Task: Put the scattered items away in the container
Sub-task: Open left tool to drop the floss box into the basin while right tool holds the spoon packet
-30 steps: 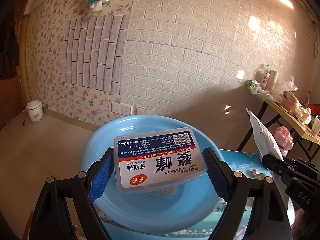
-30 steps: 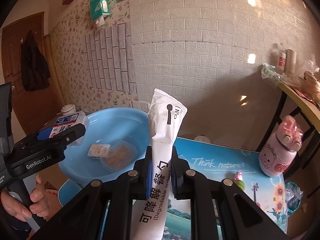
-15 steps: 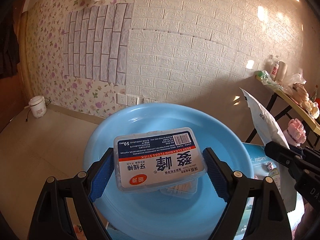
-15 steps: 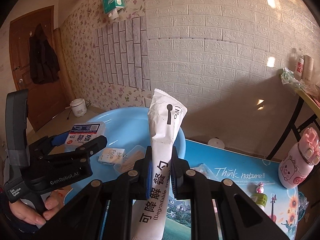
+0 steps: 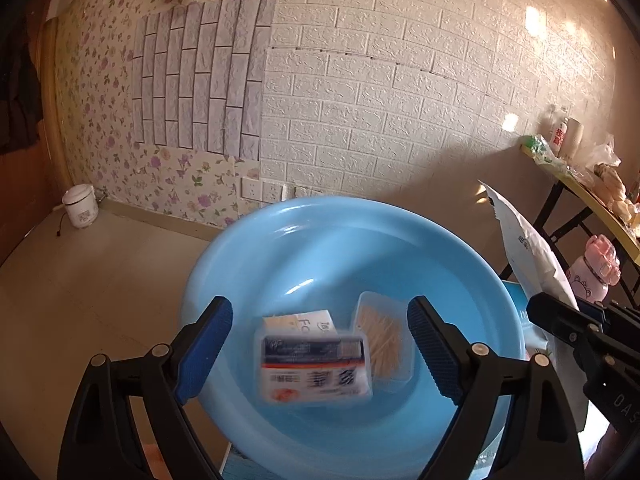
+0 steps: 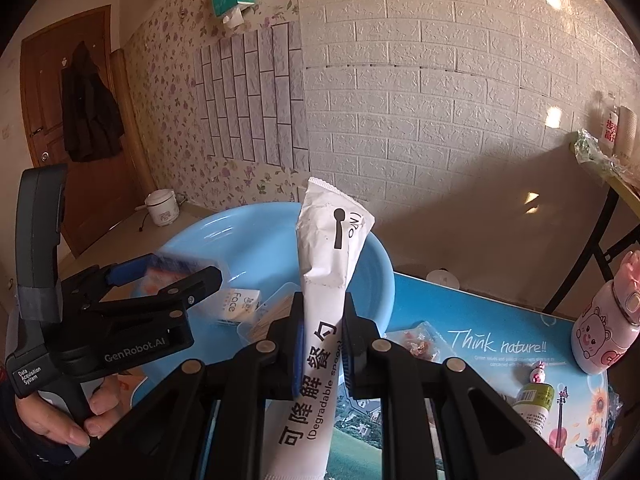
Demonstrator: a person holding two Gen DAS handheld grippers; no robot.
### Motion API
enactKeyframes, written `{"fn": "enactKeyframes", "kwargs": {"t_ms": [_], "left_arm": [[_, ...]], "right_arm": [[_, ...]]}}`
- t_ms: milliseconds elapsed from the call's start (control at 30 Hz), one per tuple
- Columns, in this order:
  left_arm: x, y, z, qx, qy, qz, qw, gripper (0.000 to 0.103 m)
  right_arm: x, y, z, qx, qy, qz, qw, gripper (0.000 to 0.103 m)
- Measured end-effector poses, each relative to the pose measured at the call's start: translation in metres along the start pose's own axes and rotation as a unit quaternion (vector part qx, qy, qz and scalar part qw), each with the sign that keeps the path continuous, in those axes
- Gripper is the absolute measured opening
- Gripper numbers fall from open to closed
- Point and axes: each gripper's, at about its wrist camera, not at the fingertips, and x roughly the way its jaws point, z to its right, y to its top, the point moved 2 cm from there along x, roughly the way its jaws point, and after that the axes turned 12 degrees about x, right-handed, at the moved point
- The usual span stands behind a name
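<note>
The round light-blue plastic basin sits at the edge of a table covered by a blue printed mat, and everything else is best placed from it. Inside it, near the bottom, lie a small white packet printed "Face" and a clear plastic box of pale toothpicks, the two close together. Above them, blurred, is the clear rectangular floss-stick box with a navy and red label, between the fingers of the left gripper but touching neither. That gripper hangs over the near side of the basin with its blue-padded fingers spread wide apart and nothing in their grasp; the person's left hand wraps its handle below.

To the right of the basin, the right gripper is raised over the mat with its fingers pressed onto a tall white paper packet marked "Degradable spoon", which stands upright with its top reaching above the basin's rim.

Further right of the basin, on the mat, rest a small clear bag of orange bits, a pink bear-printed bottle and a little yellow-green tube.
</note>
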Motion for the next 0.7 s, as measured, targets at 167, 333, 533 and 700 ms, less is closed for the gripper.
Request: {"fn": "enactKeyframes", "kwargs": {"t_ms": [167,333,533,700], "left_arm": [[-0.003,0.000,-0.004,-0.004,0.003,0.004,1.0000,0.092],[-0.003,-0.003,-0.009,-0.011,0.005,0.000,0.9999,0.092],[-0.003,-0.006,-0.012,-0.015,0.006,-0.003,0.9999,0.092],[-0.002,-0.009,-0.013,-0.017,0.004,-0.007,0.9998,0.092]], "right_arm": [[0.001,0.001,0.002,-0.001,-0.002,-0.002,1.000,0.016],[0.002,-0.001,0.002,0.001,-0.003,-0.006,1.000,0.016],[0.003,0.000,-0.003,-0.004,0.001,-0.004,1.000,0.016],[0.010,0.000,-0.007,-0.006,0.003,-0.005,1.000,0.016]]}}
